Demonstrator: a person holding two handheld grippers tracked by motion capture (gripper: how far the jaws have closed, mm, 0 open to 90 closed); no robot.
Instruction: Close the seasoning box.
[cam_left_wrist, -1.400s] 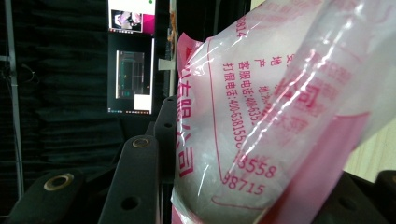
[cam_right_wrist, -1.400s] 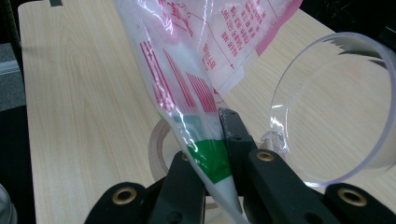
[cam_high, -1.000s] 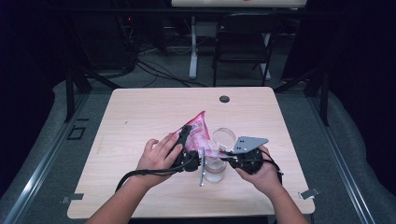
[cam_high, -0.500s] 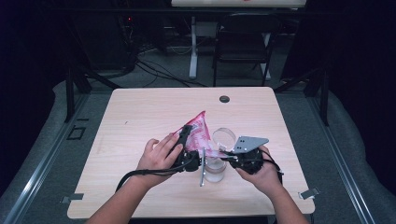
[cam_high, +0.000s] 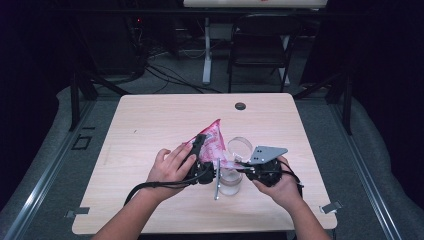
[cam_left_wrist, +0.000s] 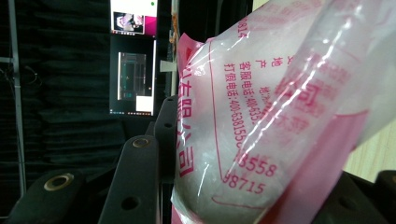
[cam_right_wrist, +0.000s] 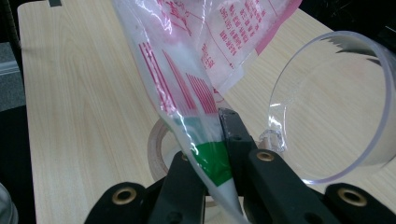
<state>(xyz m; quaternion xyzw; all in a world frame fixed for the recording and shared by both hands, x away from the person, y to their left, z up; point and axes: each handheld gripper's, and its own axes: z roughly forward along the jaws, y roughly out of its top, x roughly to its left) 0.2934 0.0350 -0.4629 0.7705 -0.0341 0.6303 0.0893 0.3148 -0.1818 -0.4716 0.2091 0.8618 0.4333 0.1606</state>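
A pink-printed plastic bag (cam_high: 212, 142) is held up over the near middle of the wooden surface (cam_high: 150, 125), stretched between the two grippers. The left gripper (cam_high: 200, 150) has its fingers closed on the bag's upper body; in the left gripper view the white-filled bag (cam_left_wrist: 261, 121) bulges between the black fingers (cam_left_wrist: 140, 177). The right gripper (cam_high: 240, 167) pinches the bag's lower corner, where a green strip (cam_right_wrist: 212, 161) sits squeezed between its fingers (cam_right_wrist: 233, 135). Just beside that corner stands a clear glass jar (cam_high: 231, 180), and a clear round lid or ring (cam_high: 240, 147) lies on the surface behind it; which of the two it is cannot be told for sure. In the right gripper view a wooden ring (cam_right_wrist: 156, 149) shows under the bag. A small dark disc (cam_high: 240, 106) lies near the far edge.
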